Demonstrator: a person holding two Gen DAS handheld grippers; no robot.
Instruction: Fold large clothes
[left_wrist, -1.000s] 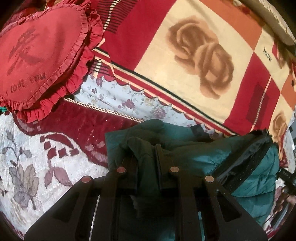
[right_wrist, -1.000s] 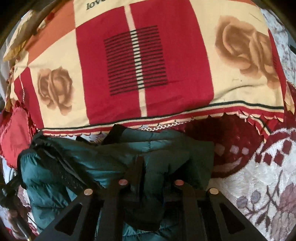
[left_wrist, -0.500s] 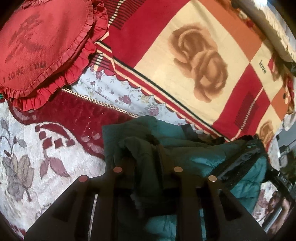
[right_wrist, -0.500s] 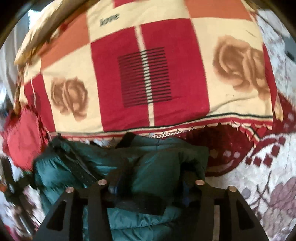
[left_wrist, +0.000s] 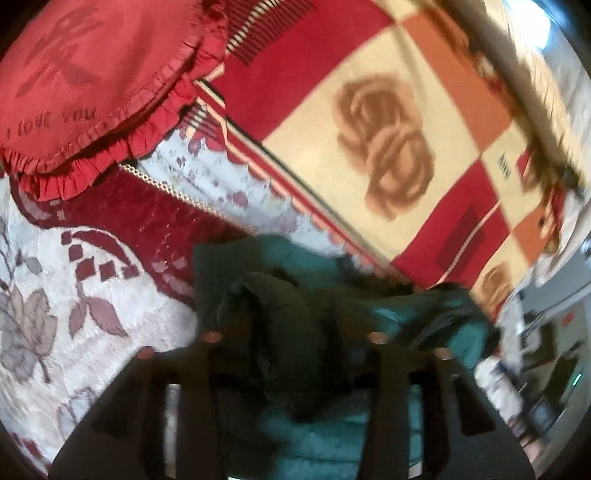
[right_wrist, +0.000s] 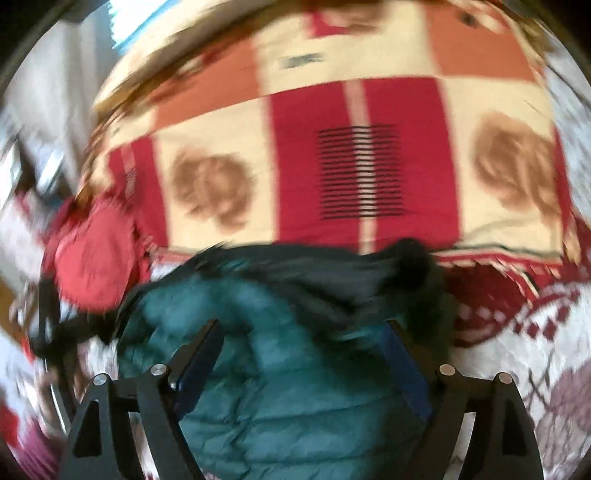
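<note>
A teal puffy jacket (left_wrist: 332, 443) lies bunched on the bed, filling the lower middle of both wrist views. My left gripper (left_wrist: 291, 321) hovers over its near edge with the jaws opening. A dark green fold (left_wrist: 291, 332) of the jacket still stands between the left fingers, and they no longer pinch it. My right gripper (right_wrist: 303, 328) is spread wide and still opening above the quilted jacket (right_wrist: 295, 406). Nothing is caught between the right fingers (right_wrist: 199, 350). The jacket's dark lining and collar (right_wrist: 369, 280) show at its far edge.
A red heart-shaped ruffled cushion (left_wrist: 85, 85) lies at the upper left, also seen as cushion (right_wrist: 92, 258). A rose-patterned red and cream blanket (left_wrist: 369, 129) lies behind the jacket. The floral bedspread (left_wrist: 55, 295) stretches to the left. Blurred room clutter (left_wrist: 546, 369) sits past the bed's right edge.
Both grippers were shut on folds of the jacket and have now opened and let go. Both have lifted and drawn back, the right one farther. The views have rolled slightly.
</note>
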